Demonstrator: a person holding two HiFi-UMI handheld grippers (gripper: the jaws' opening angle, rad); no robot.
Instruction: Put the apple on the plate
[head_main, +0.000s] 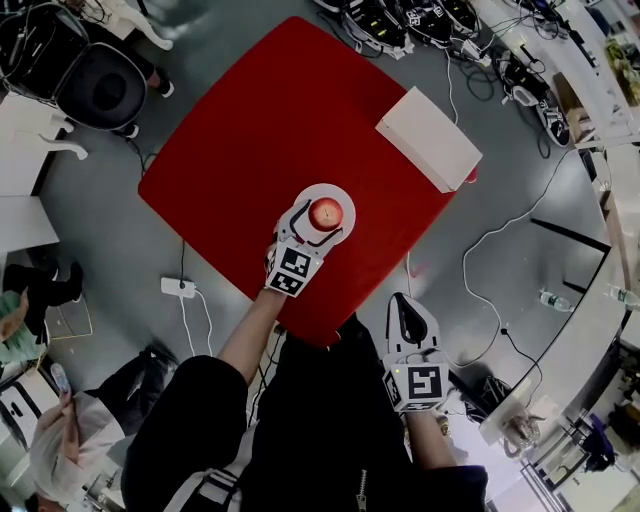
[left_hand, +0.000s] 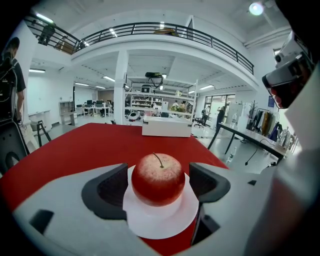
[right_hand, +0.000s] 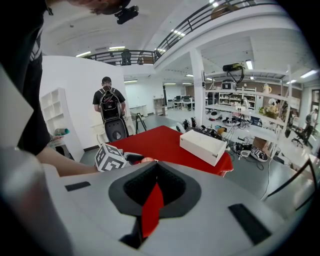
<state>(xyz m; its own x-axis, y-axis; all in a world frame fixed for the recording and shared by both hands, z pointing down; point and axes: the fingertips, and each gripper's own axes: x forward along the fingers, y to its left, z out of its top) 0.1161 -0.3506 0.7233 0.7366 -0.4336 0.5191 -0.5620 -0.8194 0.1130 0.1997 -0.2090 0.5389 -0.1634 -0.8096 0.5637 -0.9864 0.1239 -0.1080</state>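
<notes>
A red apple (head_main: 325, 213) (left_hand: 158, 179) stands upright on a small white plate (head_main: 343, 195) (left_hand: 161, 224) near the front of the red table (head_main: 250, 150). My left gripper (head_main: 316, 225) (left_hand: 159, 186) is open around it. Its dark pads (left_hand: 107, 192) flank the apple on both sides, with a thin strip of plate showing between each pad and the fruit. My right gripper (head_main: 404, 308) (right_hand: 156, 167) is shut on nothing and is held off the table's front right edge, over the floor. In the right gripper view the left gripper's marker cube (right_hand: 111, 158) hides most of the apple.
A white rectangular box (head_main: 428, 138) (left_hand: 166, 126) (right_hand: 202, 145) lies at the table's far right corner. Cables and a power strip (head_main: 178, 288) lie on the grey floor around the table. A person (right_hand: 110, 107) stands by a black chair beyond the table.
</notes>
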